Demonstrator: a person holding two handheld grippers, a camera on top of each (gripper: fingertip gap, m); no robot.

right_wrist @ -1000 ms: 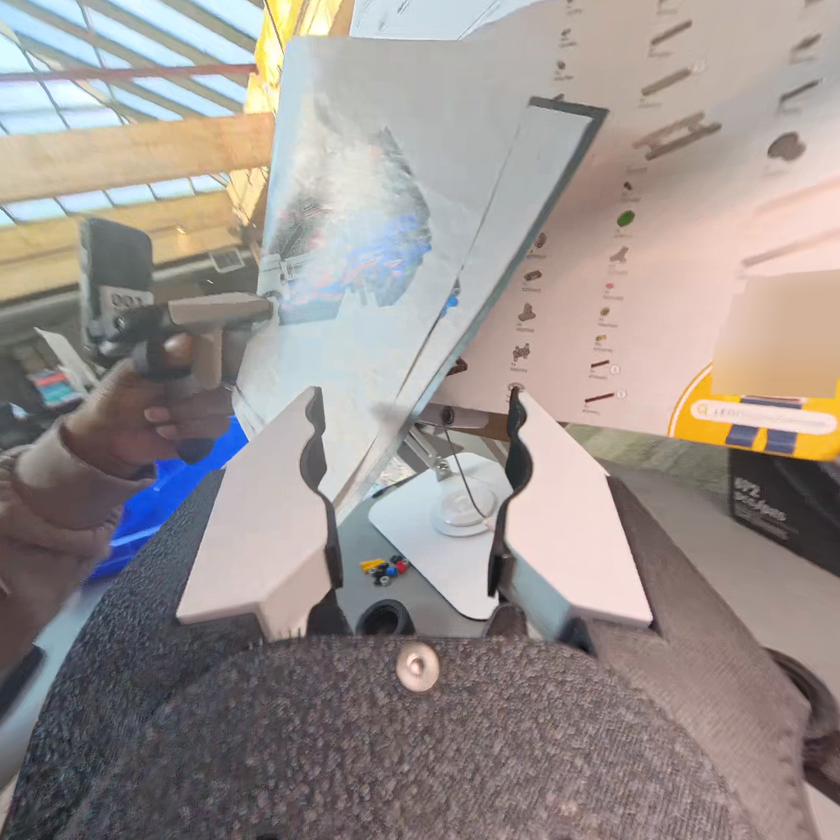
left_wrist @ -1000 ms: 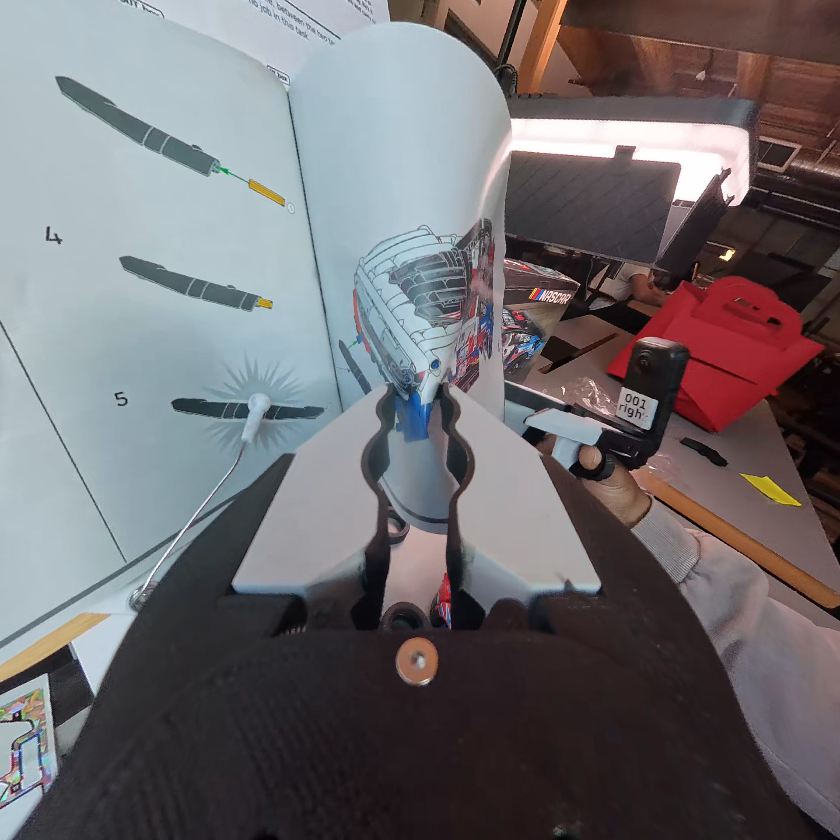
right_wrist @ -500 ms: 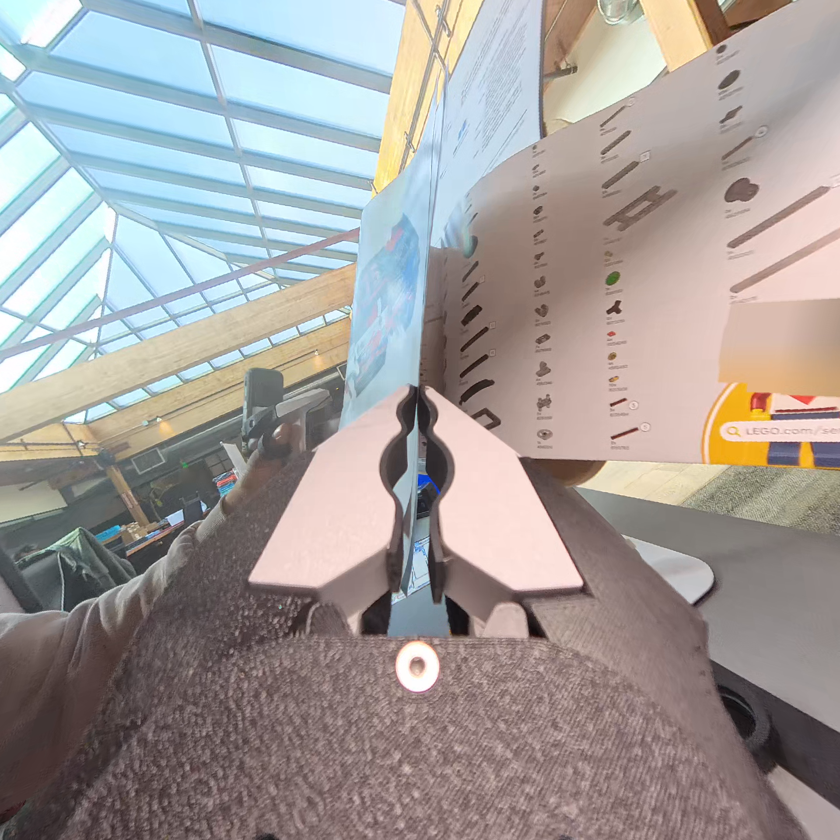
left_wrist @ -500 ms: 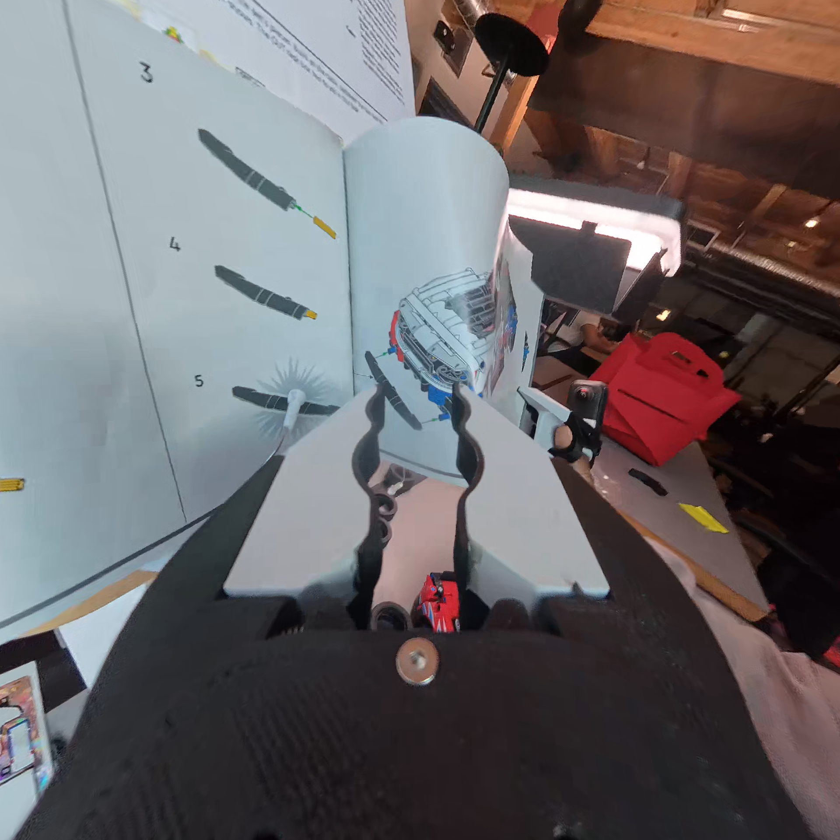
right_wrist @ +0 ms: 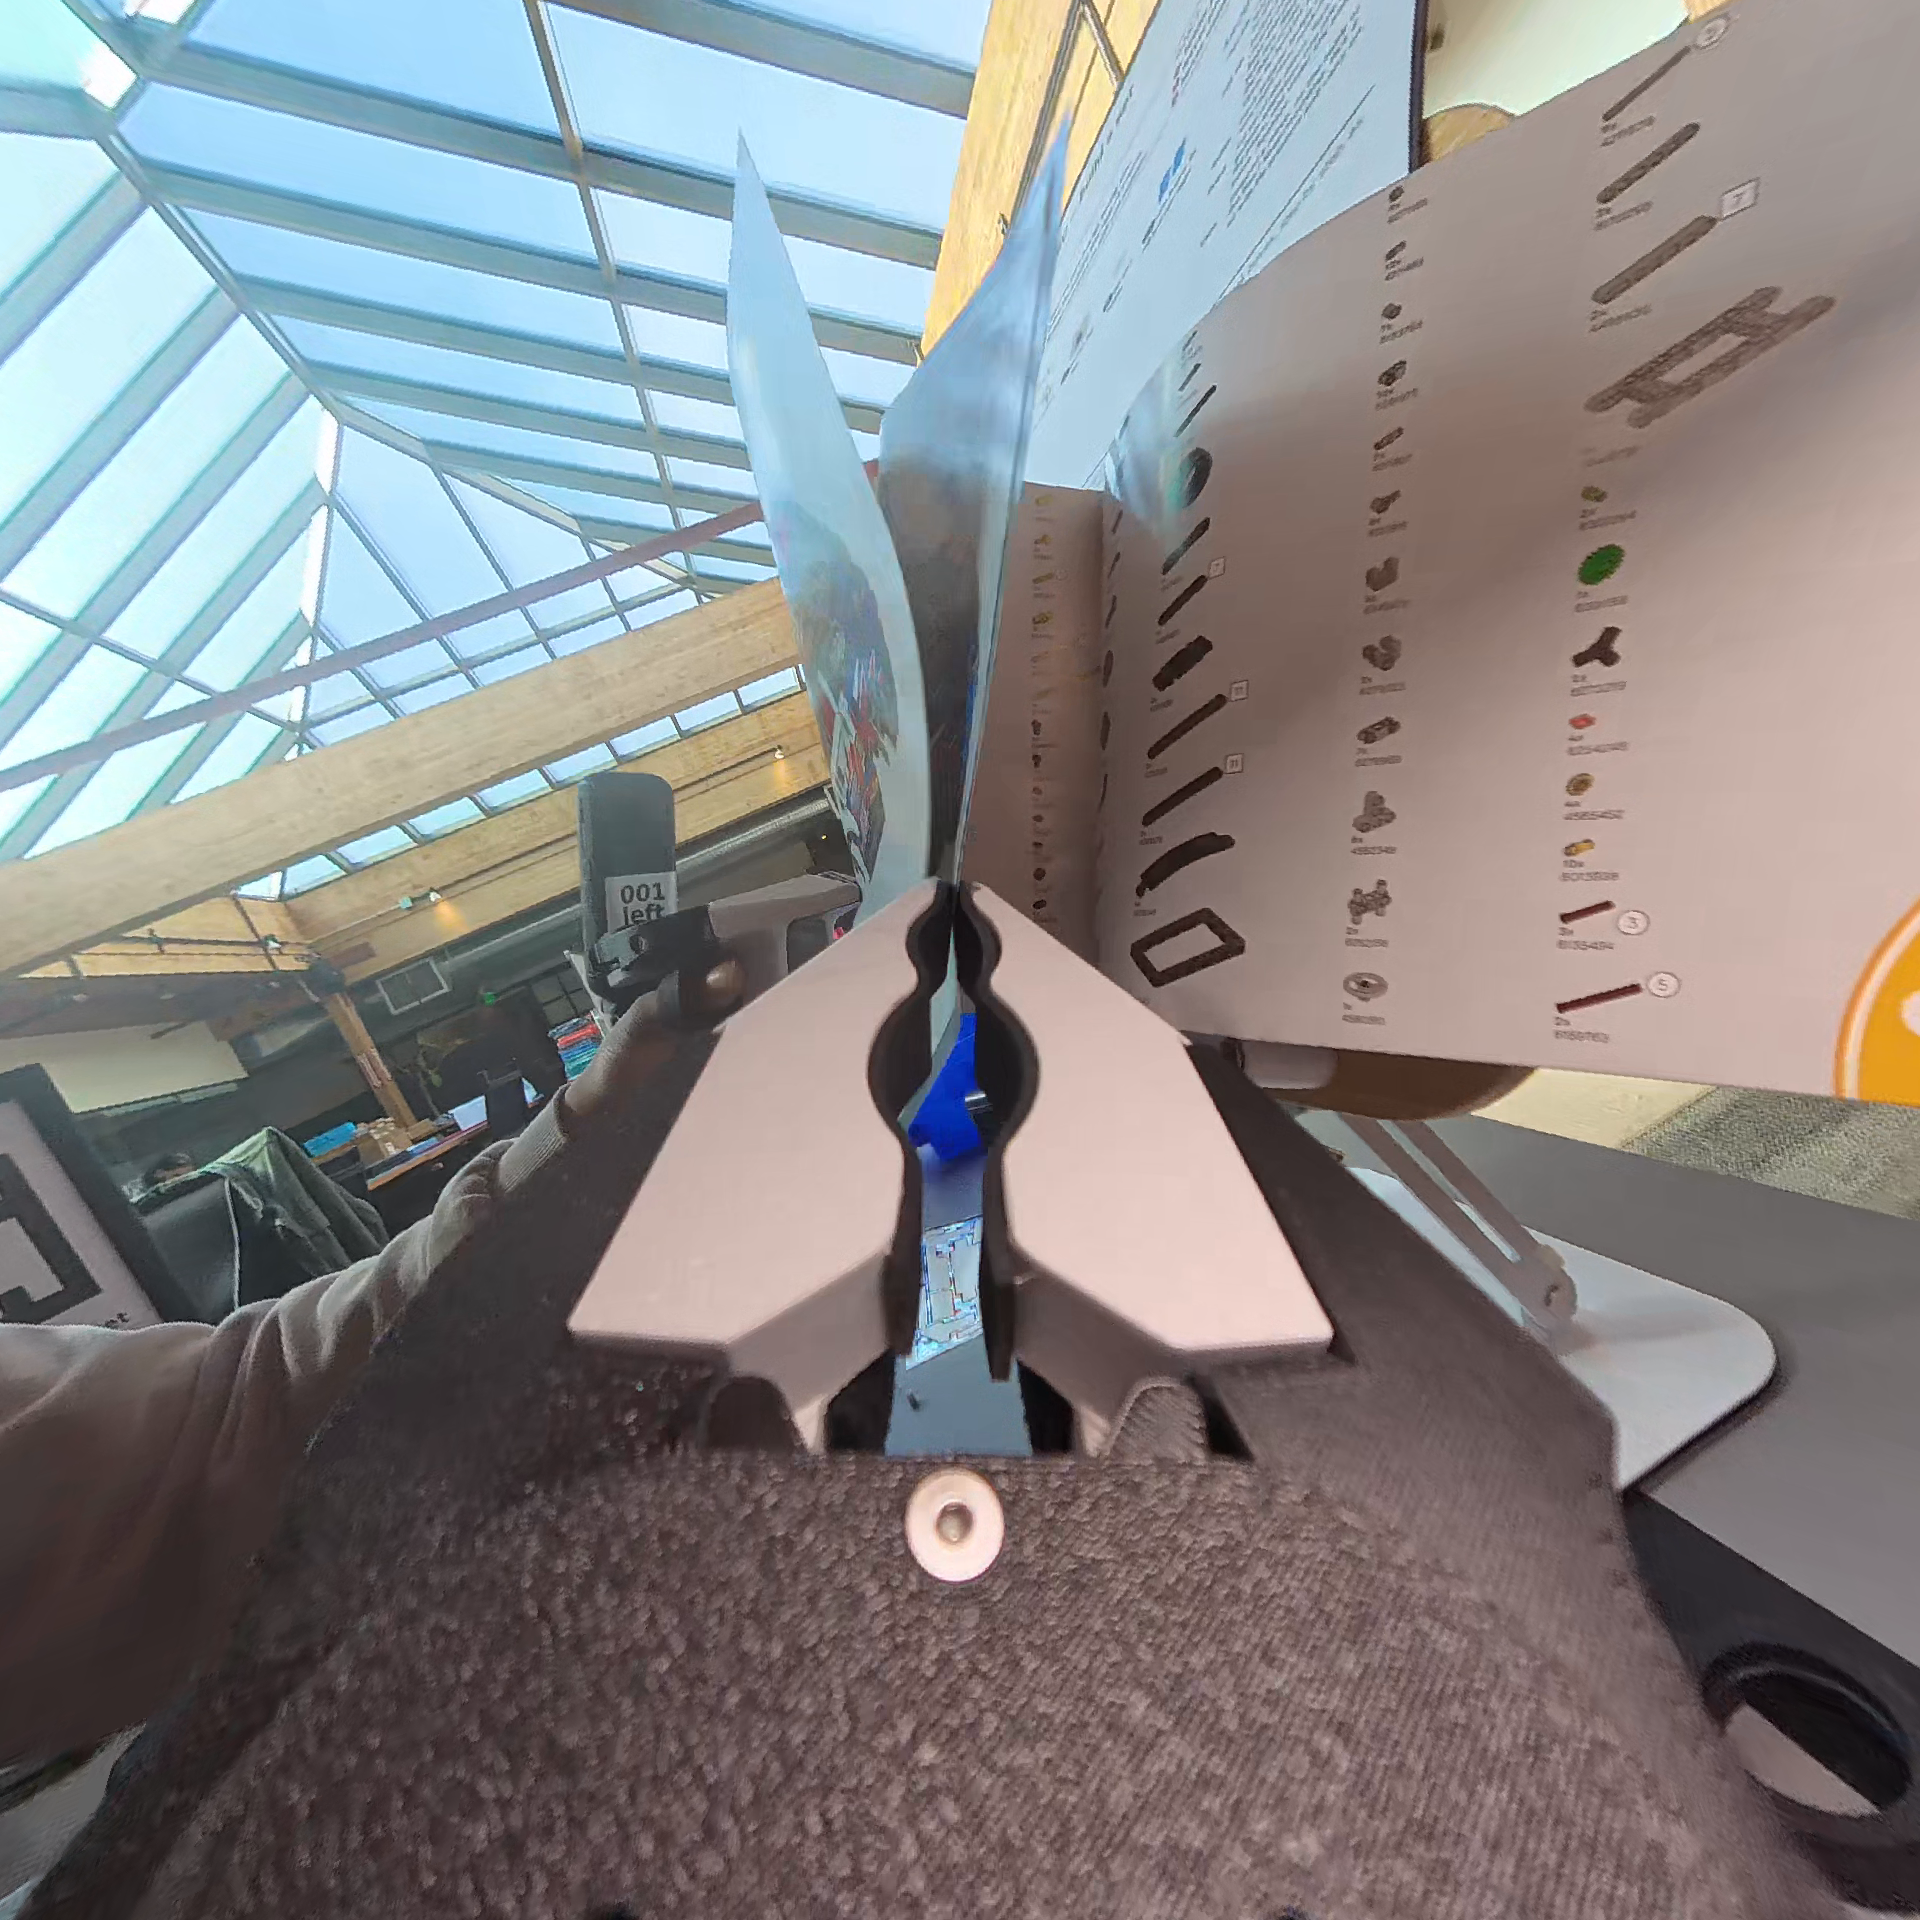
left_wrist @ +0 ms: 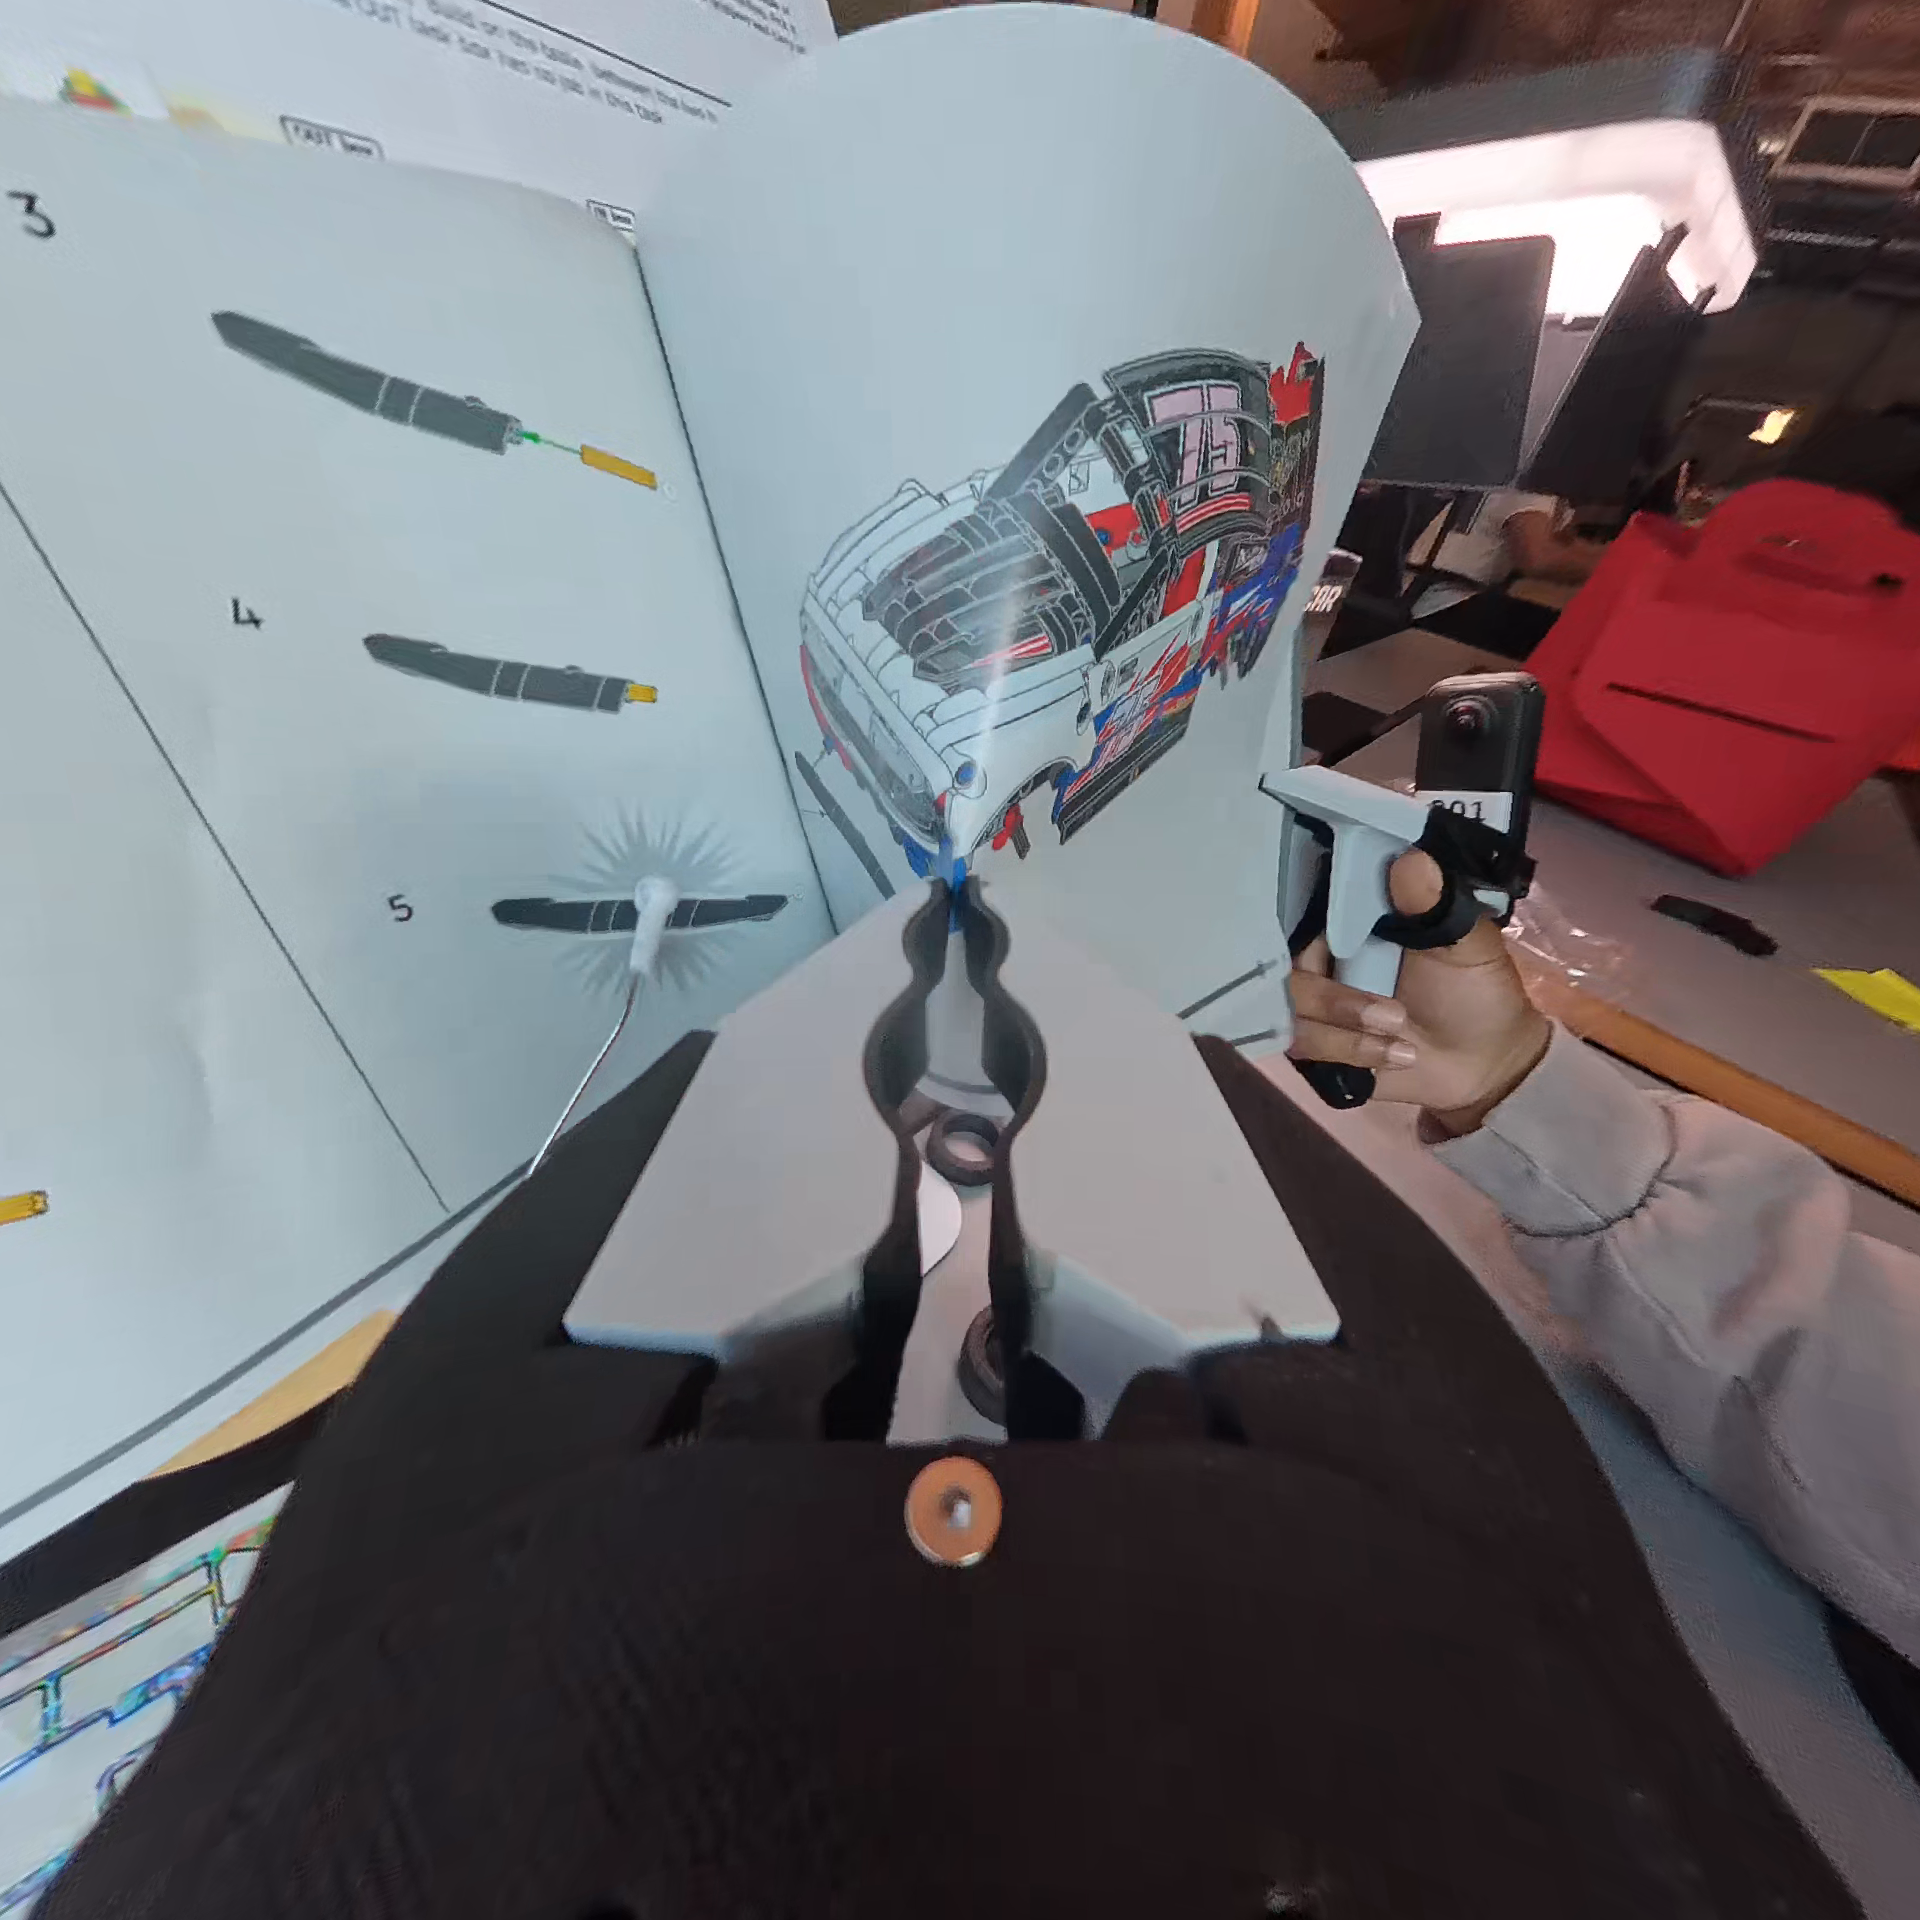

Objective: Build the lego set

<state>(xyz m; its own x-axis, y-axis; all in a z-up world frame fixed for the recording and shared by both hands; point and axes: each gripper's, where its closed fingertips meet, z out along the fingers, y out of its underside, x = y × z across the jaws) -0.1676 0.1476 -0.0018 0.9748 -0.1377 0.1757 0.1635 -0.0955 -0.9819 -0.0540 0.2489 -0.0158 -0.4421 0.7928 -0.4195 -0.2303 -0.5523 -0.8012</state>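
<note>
Booklet: stands propped open on a stand; left page shows numbered steps drawn in black and yellow
Wire clip: white tip presses the left page flat near its lower edge
Curled page: bears a race-car drawing; bends away from the spine toward the right
Left gripper: tips closed together at the lower edge of the curled page; contact with the paper is not clear, so a grip cannot be confirmed
Black rings: two, seen through the gap between the left gripper's fingers, on the white base plate
Right gripper: tips pinched tight on the lower edge of thin pages, which fan upward from the tips
Parts page: just right of the pinched pages; rows of small part drawings
Right hand: holds the right gripper's handle beside the curled page's outer edge
Red bag: on the table, well behind the right hand
Sticker sheet: lies low at left, below the booklet
</note>
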